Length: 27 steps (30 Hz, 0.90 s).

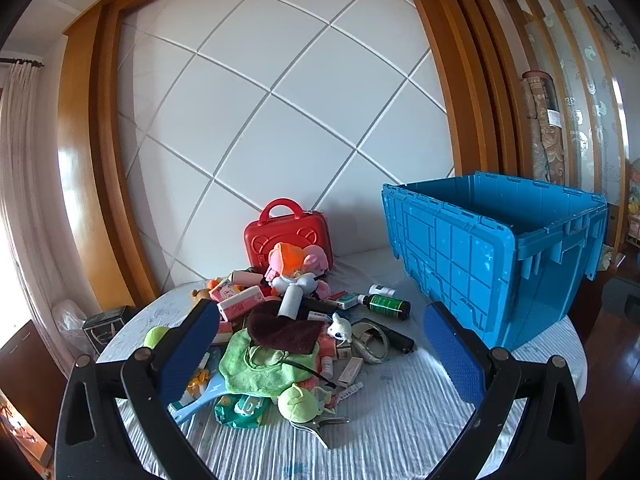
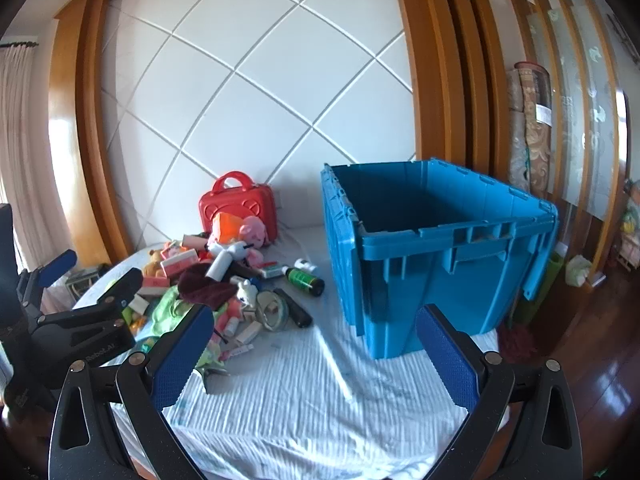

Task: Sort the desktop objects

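Observation:
A heap of small things lies on the round table [image 1: 400, 420]: a green cloth [image 1: 260, 364], a dark red cloth [image 1: 286, 330], a pink and orange doll [image 1: 290, 266], a green bottle [image 1: 386, 305], a tape roll [image 1: 370, 340] and several boxes. A red toy case [image 1: 290, 236] stands behind it. A big blue crate [image 1: 500, 248] [image 2: 436, 248] stands empty on the right. My left gripper [image 1: 320, 354] hangs open above the heap's near side, touching nothing. My right gripper [image 2: 316, 356] is open over bare tablecloth before the crate. The left gripper [image 2: 92, 276] shows at the right wrist view's left edge.
The table carries a wrinkled white cloth [image 2: 320, 400] and stands against a white panelled wall [image 1: 280, 120] with wooden framing. A curtain [image 1: 16, 184] hangs at the left. Wooden floor [image 2: 600, 380] and rolled rugs [image 2: 532, 132] lie to the right of the crate.

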Each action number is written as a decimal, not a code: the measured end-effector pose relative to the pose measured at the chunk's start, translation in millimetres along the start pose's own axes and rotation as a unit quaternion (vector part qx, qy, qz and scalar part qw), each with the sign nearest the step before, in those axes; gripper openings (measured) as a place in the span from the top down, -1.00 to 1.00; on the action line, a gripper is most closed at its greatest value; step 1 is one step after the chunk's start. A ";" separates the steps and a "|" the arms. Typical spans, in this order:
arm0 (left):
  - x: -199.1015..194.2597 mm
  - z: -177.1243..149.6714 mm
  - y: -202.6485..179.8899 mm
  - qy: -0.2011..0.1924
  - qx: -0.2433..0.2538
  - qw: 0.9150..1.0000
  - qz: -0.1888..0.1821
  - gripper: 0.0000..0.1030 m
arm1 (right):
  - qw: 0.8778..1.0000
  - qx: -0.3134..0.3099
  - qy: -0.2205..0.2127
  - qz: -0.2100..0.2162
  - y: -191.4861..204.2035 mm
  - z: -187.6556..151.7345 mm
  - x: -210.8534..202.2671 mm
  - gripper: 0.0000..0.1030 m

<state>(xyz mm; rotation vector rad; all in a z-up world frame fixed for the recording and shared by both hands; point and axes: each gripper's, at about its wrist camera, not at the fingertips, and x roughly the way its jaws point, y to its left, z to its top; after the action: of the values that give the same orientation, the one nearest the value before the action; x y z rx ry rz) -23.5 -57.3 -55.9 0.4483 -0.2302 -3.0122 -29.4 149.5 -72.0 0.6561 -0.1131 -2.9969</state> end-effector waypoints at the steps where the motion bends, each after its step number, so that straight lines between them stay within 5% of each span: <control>1: 5.6 -4.9 6.4 0.003 -0.001 1.000 0.003 -1.00 | 1.000 0.001 0.005 0.000 2.0 -1.4 6.5 -0.99; 15: 106.9 -70.6 106.6 0.059 0.031 0.997 0.025 -1.00 | 0.998 0.002 0.066 0.019 62.9 -2.5 136.0 -0.99; 20: 140.7 -101.6 121.8 0.085 0.059 0.995 -0.012 -1.00 | 0.995 -0.001 0.094 0.023 92.1 -5.7 196.2 -0.99; 27: 182.6 -137.1 104.7 0.105 0.098 0.984 -0.109 -1.00 | 0.990 -0.014 0.140 0.009 114.3 -31.3 258.5 -0.99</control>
<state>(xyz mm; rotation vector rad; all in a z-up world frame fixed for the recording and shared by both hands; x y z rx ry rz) -150.4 -198.8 -220.2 0.8574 -0.4935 -3.1313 -244.4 11.9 -197.5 1.0573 -0.0609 -2.8468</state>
